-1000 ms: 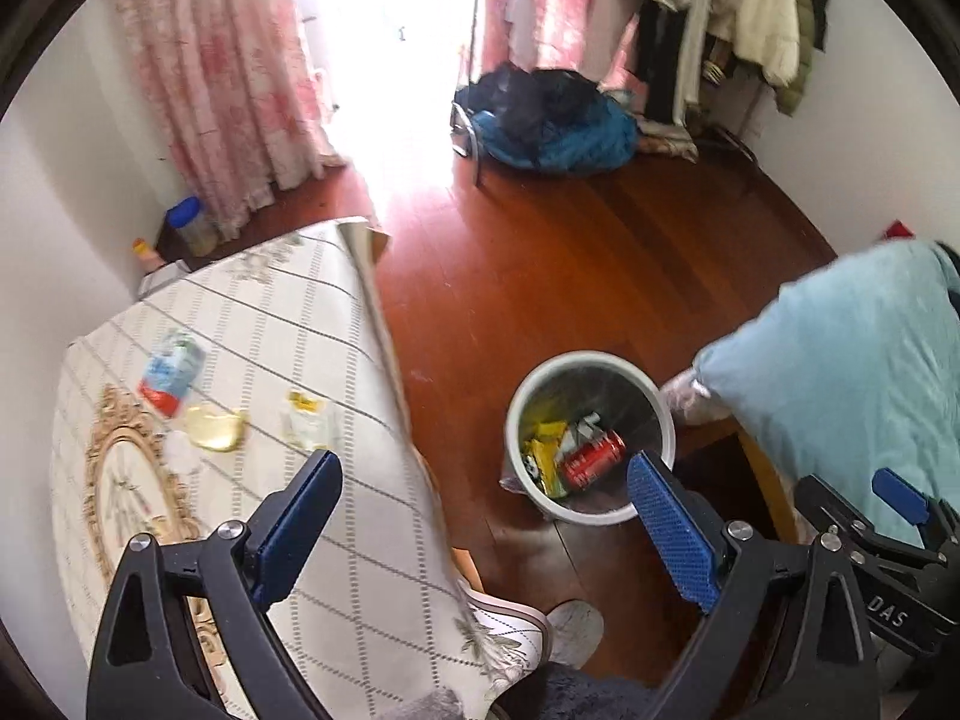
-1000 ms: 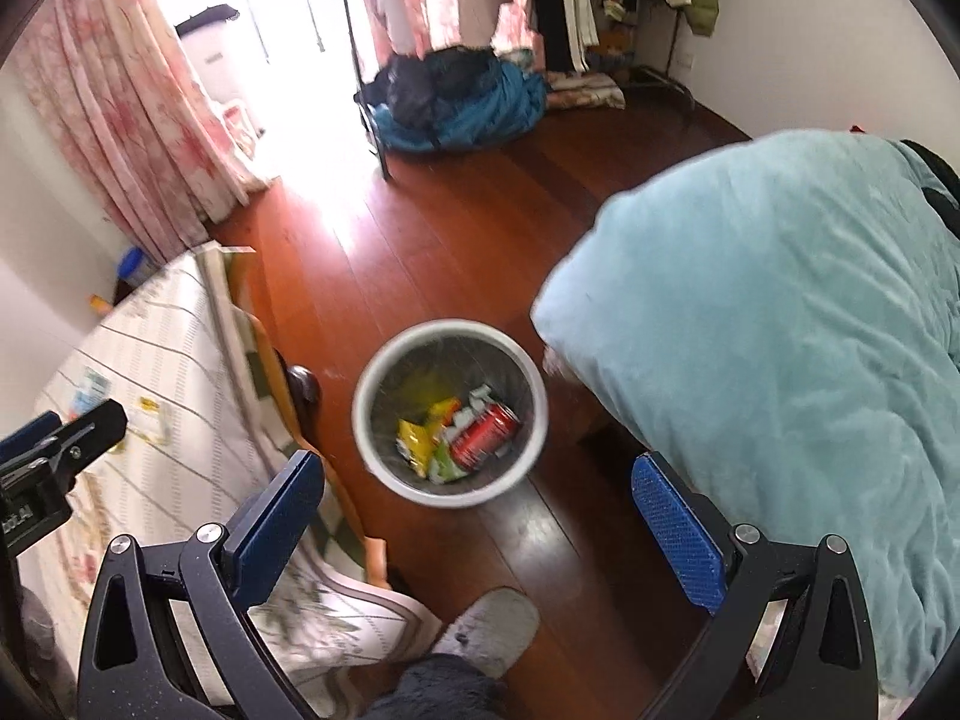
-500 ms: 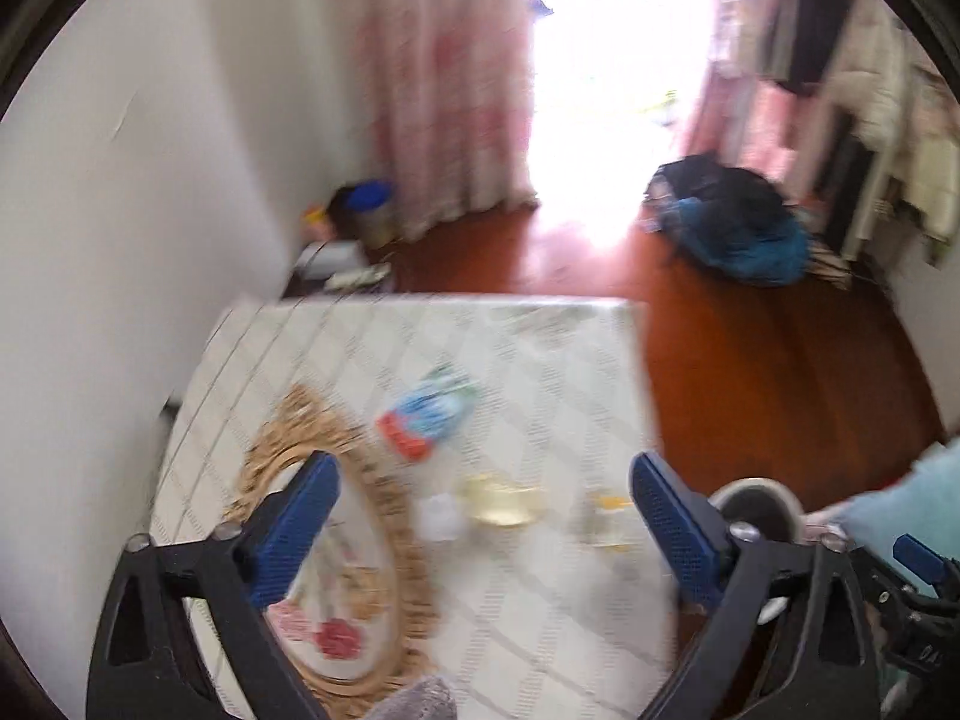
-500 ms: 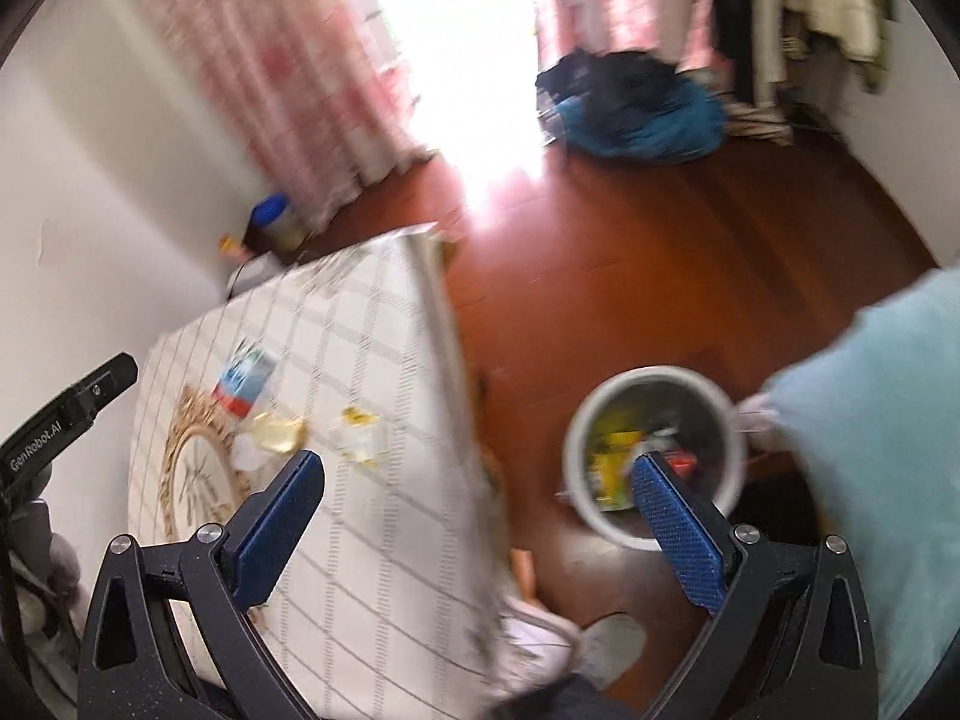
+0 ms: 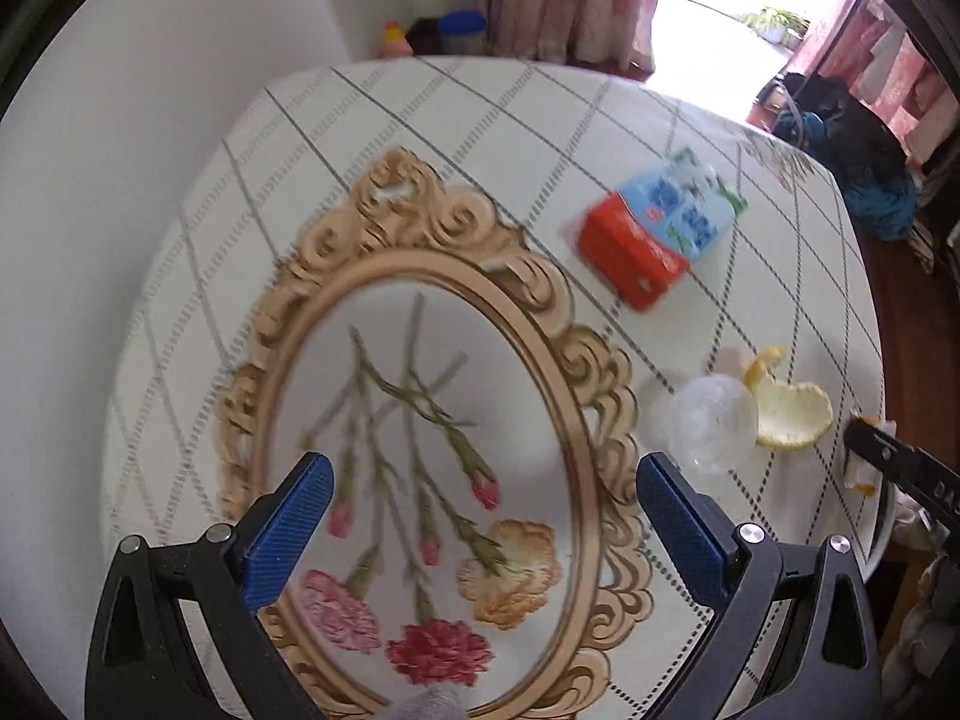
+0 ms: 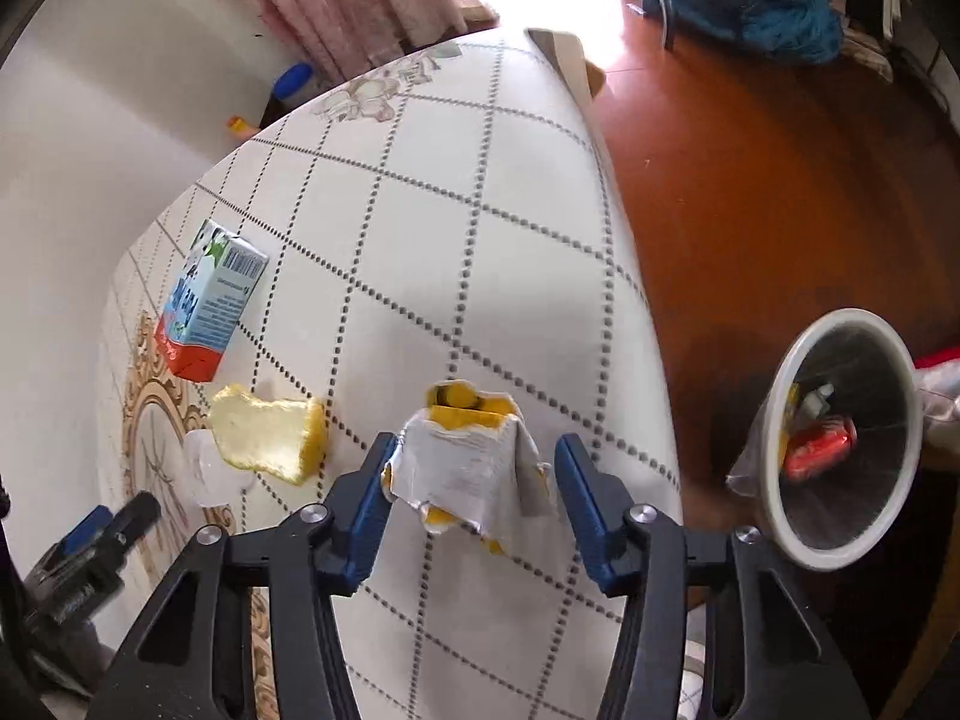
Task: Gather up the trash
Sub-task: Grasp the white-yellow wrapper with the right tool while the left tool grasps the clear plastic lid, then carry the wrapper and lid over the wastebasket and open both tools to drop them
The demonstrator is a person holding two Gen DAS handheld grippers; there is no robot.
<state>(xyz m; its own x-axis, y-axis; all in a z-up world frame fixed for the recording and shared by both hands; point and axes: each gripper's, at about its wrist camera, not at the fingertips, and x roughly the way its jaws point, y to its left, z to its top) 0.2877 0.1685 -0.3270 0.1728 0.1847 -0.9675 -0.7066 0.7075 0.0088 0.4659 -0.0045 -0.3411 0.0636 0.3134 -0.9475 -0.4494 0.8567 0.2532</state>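
Note:
My right gripper (image 6: 474, 450) points down at the table, its jaws closing around a crumpled silver and yellow wrapper (image 6: 468, 468); the left pad is at its edge and a small gap shows at the right pad. A yellow peel (image 6: 270, 432) and a clear plastic lid (image 6: 207, 474) lie just left of it, with a red and blue milk carton (image 6: 207, 306) further back. My left gripper (image 5: 480, 480) hangs open over the flower medallion, holding nothing. The lid (image 5: 711, 426), the peel (image 5: 792, 414) and the carton (image 5: 660, 240) lie to its right.
The table wears a white checked cloth (image 6: 480, 210) with a gold-framed flower print (image 5: 420, 420). A white bin (image 6: 780, 462) with a red can (image 6: 819, 450) stands on the wooden floor right of the table. A wall closes the left side; clothes lie far back.
Both views have swung from the bin and floor over onto the table and dropped closer to it. The right jaws have narrowed around the wrapper. The left jaws stay wide.

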